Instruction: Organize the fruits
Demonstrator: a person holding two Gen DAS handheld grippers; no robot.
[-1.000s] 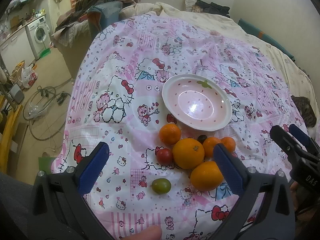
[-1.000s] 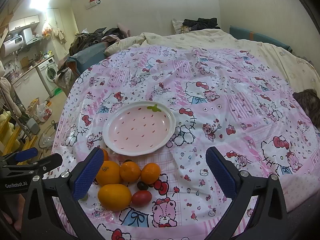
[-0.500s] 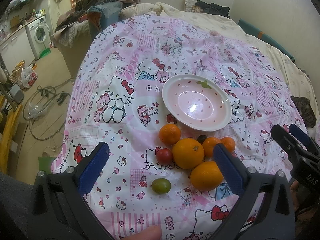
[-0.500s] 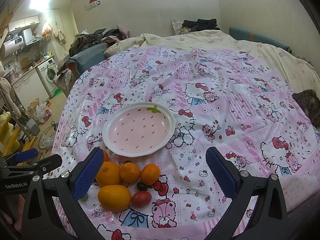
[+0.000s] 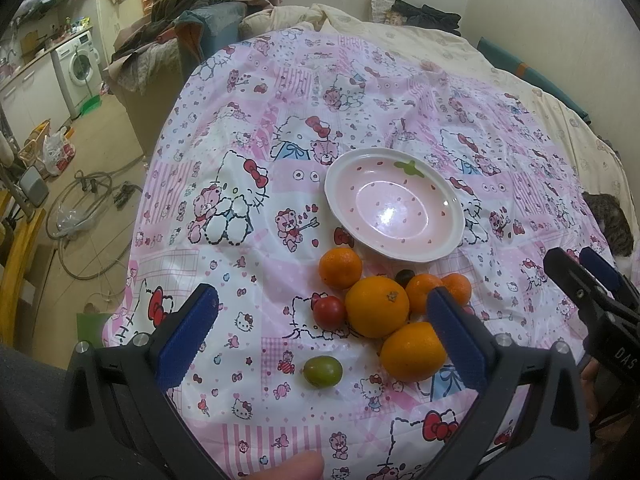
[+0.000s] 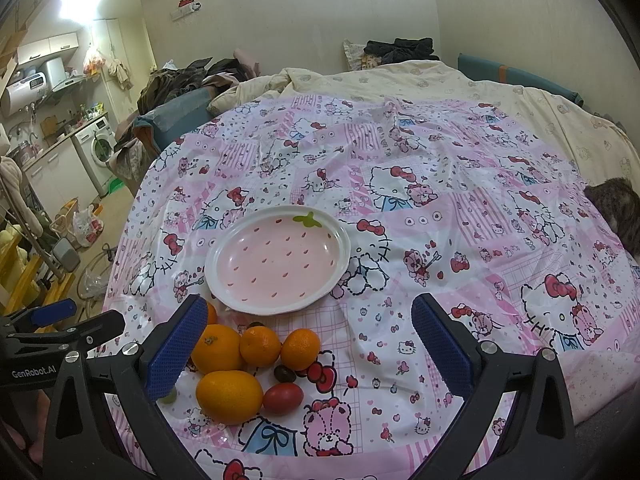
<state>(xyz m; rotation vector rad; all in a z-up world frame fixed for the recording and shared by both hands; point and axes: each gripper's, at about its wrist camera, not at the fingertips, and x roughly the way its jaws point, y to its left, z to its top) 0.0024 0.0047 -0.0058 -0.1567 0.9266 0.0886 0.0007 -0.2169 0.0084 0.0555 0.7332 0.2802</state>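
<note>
Pink cartoon-print cloth covers the bed, and the left gripper (image 5: pixel 320 316) hovers over it, fingers spread wide and holding nothing. Beyond it, the smooth, round oranges (image 5: pixel 377 306) and small tomatoes (image 5: pixel 329 312) cluster just beside the bare strawberry plate (image 5: pixel 394 210), likely their destination. The right gripper (image 6: pixel 306 344) is likewise agape.

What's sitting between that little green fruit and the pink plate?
In the left wrist view, a small red tomato and a small orange lie between the green fruit and the pink strawberry-pattern plate.
</note>
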